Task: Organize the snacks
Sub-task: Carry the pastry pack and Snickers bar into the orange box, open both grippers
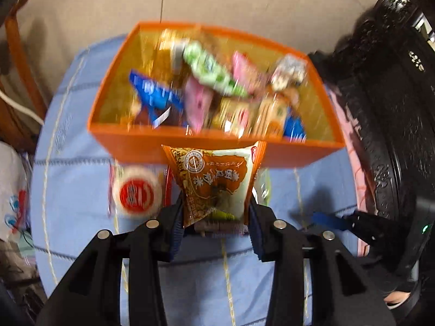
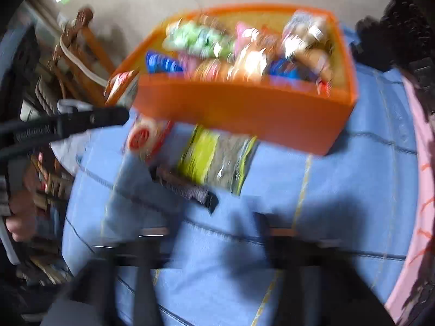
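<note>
Left hand-held gripper [image 1: 216,217] pinching a brown-and-white foil snack packet [image 1: 214,182] at centre frame, just below the orange rectangular box [image 1: 217,149].

The box, full of mixed wrappers, sits on blue quilted cloth [image 1: 81,135]. In its own blurred view the right hand-held gripper [image 2: 217,233] stands spread, nothing between its fingers; a yellow-green packet [image 2: 214,160] lies on the cloth beside the box.

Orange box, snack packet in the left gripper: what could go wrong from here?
1. The left gripper pinches only the lower part of the brown snack packet; it may slip out.
2. The orange box is already heaped, so the packet could slide off the pile.
3. The round red-label snack and yellow-green packet lie right against the box and may get nudged.
</note>
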